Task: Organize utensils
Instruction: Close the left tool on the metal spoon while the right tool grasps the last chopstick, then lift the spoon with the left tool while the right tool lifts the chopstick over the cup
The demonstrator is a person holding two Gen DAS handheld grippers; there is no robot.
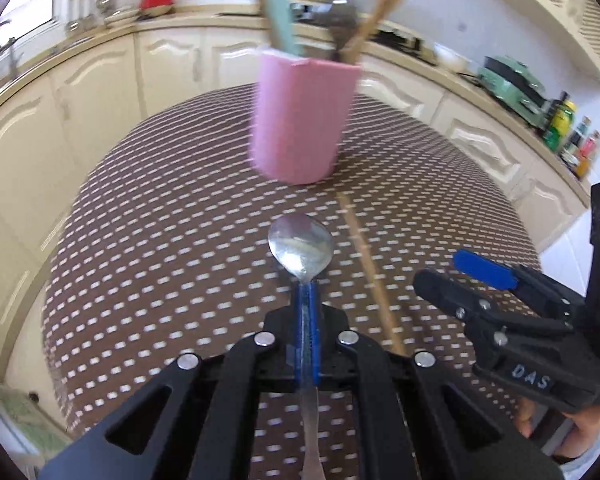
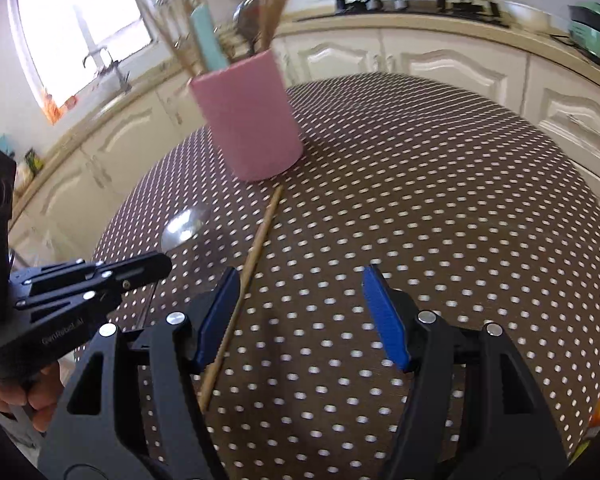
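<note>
1. At six o'clock, the left gripper (image 1: 308,300) pinches a spoon (image 1: 301,246) by its neck, bowl pointing to twelve; the right gripper (image 2: 300,312) hangs spread over a chopstick (image 2: 248,276).
2. At twelve o'clock, the pink holder (image 1: 300,120) keeps chopsticks and utensils upright.

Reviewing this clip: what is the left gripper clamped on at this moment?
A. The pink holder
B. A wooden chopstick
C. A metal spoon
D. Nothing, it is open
C: in the left wrist view the left gripper has its blue pads closed on the handle of the metal spoon, whose bowl sticks out ahead of them.
</note>
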